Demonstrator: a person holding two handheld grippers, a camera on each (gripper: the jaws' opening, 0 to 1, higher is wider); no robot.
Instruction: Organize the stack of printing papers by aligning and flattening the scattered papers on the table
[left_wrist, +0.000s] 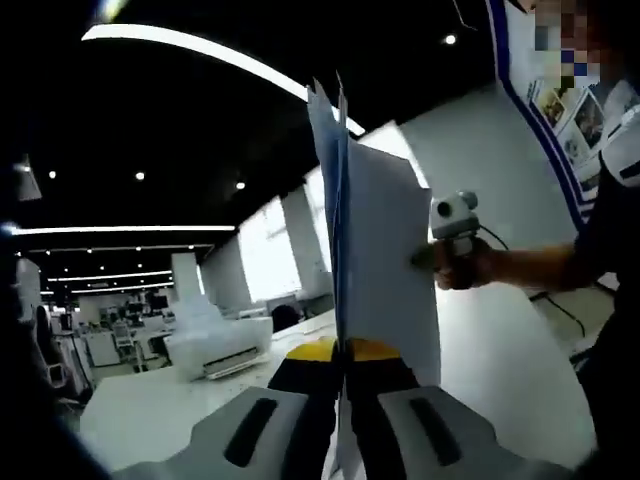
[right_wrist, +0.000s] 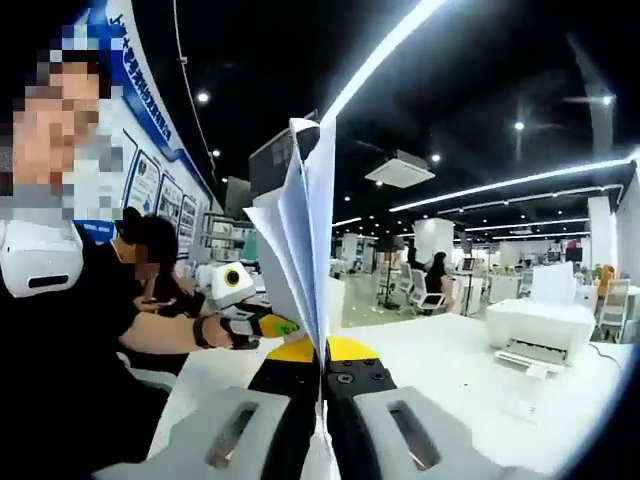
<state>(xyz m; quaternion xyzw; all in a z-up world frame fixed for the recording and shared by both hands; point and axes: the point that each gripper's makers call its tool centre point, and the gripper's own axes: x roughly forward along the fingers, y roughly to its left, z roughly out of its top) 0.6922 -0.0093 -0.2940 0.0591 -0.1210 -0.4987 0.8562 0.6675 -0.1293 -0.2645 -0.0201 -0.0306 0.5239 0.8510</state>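
1. Paper stack (left_wrist: 365, 230) stands on edge straight ahead of my left gripper (left_wrist: 343, 400) — jaws pinched on it.
2. My right gripper (right_wrist: 322, 400) clamps the opposite edge (right_wrist: 300, 230) — sheets upright between both, above the table (right_wrist: 450, 370).

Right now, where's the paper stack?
Held upright above the white table, the paper stack is clamped at opposite edges by the left gripper and right gripper.
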